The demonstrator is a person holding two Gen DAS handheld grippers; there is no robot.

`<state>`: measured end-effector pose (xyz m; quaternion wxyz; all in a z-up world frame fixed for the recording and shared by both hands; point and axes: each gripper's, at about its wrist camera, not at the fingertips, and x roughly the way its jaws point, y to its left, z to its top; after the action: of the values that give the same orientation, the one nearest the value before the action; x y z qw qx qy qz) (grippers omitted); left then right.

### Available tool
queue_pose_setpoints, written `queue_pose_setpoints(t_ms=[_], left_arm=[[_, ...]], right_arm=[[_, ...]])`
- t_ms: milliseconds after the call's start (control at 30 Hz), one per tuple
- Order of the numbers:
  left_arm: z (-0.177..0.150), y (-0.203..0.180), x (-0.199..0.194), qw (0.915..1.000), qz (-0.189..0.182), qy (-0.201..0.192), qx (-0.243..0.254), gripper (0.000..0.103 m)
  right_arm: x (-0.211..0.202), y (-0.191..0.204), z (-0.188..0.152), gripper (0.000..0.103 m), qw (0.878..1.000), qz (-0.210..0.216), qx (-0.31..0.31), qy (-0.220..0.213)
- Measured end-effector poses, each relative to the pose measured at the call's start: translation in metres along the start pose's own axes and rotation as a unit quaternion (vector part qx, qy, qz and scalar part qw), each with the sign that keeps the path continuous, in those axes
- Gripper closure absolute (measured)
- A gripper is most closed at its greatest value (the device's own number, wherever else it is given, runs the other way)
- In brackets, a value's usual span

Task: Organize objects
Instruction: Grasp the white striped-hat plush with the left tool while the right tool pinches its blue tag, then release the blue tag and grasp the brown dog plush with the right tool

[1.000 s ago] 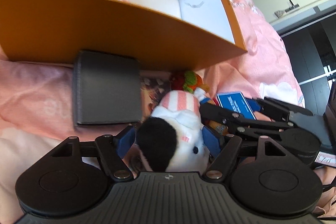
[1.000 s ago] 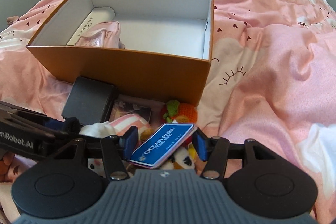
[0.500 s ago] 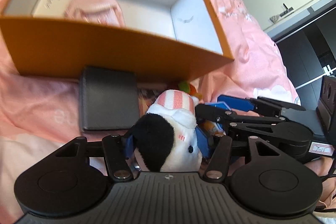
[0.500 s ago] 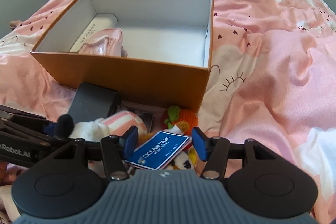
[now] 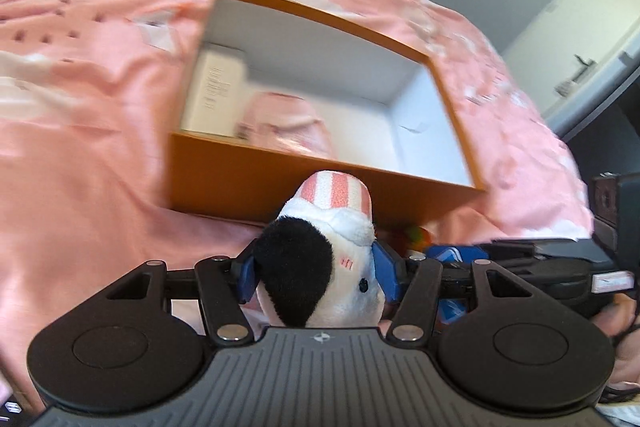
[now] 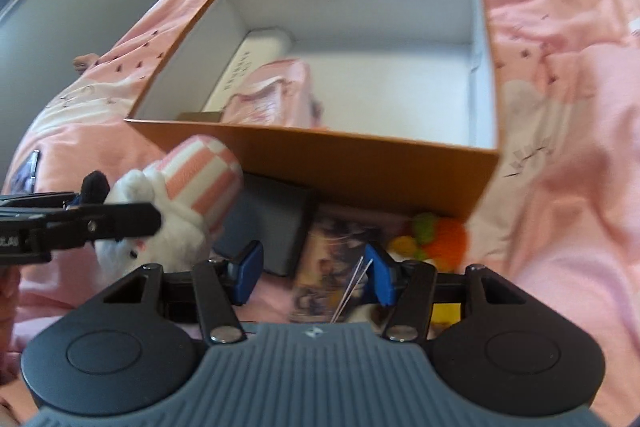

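Note:
My left gripper (image 5: 316,273) is shut on a white plush toy (image 5: 320,267) with a black ear and a pink striped hat, held above the bed in front of the orange box (image 5: 280,183). The toy also shows in the right wrist view (image 6: 180,211), at the left. My right gripper (image 6: 314,273) holds a thin card edge-on (image 6: 352,287) against its right finger. The blue card shows in the left wrist view (image 5: 444,253). The box (image 6: 360,159) holds a white carton (image 6: 252,67) and a pink pouch (image 6: 276,95).
On the pink bedcover (image 6: 568,107) in front of the box lie a dark grey wallet (image 6: 276,223), a picture card (image 6: 340,239) and an orange and green knitted toy (image 6: 440,237). A cabinet (image 5: 580,39) stands at the far right.
My left gripper has lifted the plush toy off the bed towards the box. My right gripper has risen with the blue card, which now stands edge-on. Both views are motion-blurred.

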<state>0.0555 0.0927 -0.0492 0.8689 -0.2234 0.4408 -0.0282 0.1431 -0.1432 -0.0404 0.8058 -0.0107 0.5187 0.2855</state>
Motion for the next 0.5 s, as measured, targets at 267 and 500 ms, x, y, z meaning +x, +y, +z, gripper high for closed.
queue_pose_setpoints(t_ms=[267, 500], left_arm=[[-0.002, 0.012, 0.006, 0.9972, 0.071, 0.009, 0.024, 0.039], [-0.009, 0.031, 0.023, 0.9965, 0.058, 0.059, -0.014, 0.038]], right_arm=[[0.026, 0.018, 0.012, 0.045, 0.998, 0.043, -0.006, 0.035], [0.053, 0.015, 0.030, 0.045, 0.998, 0.038, 0.013, 0.053]])
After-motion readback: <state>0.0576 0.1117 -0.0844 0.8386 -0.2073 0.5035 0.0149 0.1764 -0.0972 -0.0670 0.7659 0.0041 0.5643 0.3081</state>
